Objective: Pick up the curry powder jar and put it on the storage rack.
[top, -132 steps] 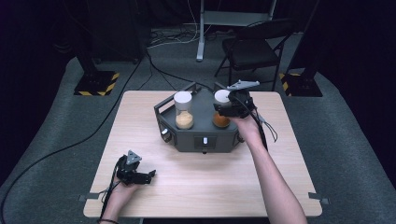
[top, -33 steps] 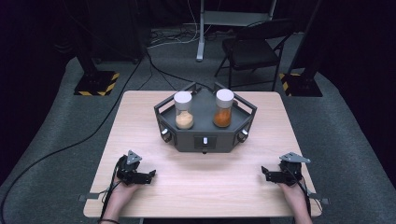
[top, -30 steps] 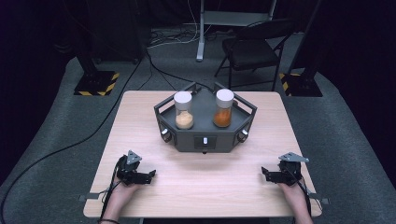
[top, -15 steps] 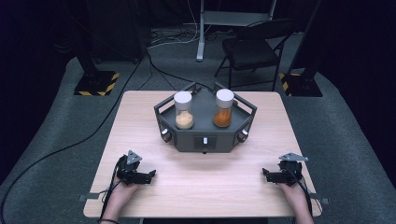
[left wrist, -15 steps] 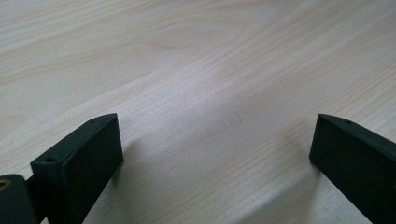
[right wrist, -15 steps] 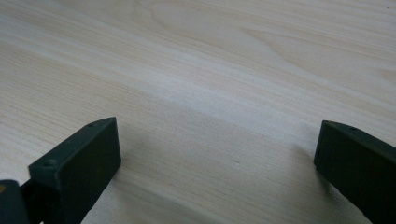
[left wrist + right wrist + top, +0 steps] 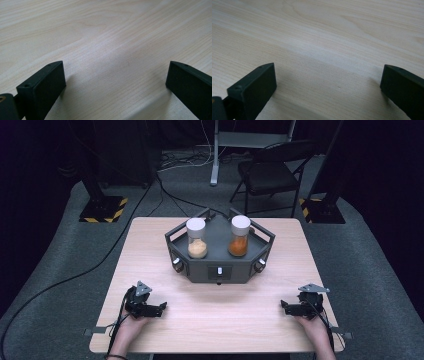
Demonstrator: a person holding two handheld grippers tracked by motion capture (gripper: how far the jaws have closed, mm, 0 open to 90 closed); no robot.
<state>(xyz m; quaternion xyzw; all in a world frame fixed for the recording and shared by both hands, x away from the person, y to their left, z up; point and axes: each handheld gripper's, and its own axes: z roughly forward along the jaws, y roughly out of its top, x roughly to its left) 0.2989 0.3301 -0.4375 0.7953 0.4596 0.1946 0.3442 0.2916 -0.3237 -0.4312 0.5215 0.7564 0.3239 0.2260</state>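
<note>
A dark hexagonal tray [image 7: 220, 265] sits at the table's far middle. In it stand two white-capped jars: one with pale powder [image 7: 196, 239] on the left, one with orange powder [image 7: 239, 237] on the right. My left gripper [image 7: 161, 308] rests on the wooden table [image 7: 220, 312] near the front left, open, its jaws wide apart over bare wood [image 7: 115, 65]. My right gripper [image 7: 284, 306] rests near the front right, also open, with bare wood [image 7: 329, 62] between its jaws. Both lie well in front of the tray.
Knobs and a small switch line the tray's front faces. Beyond the table stand a folding chair [image 7: 272, 175], a metal stand [image 7: 215, 155] and two posts with striped bases [image 7: 102, 207]. Cables run across the dark carpet.
The right hand has left the orange jar in the tray and come back to the front right of the table, where it now rests. The left gripper has not moved.
</note>
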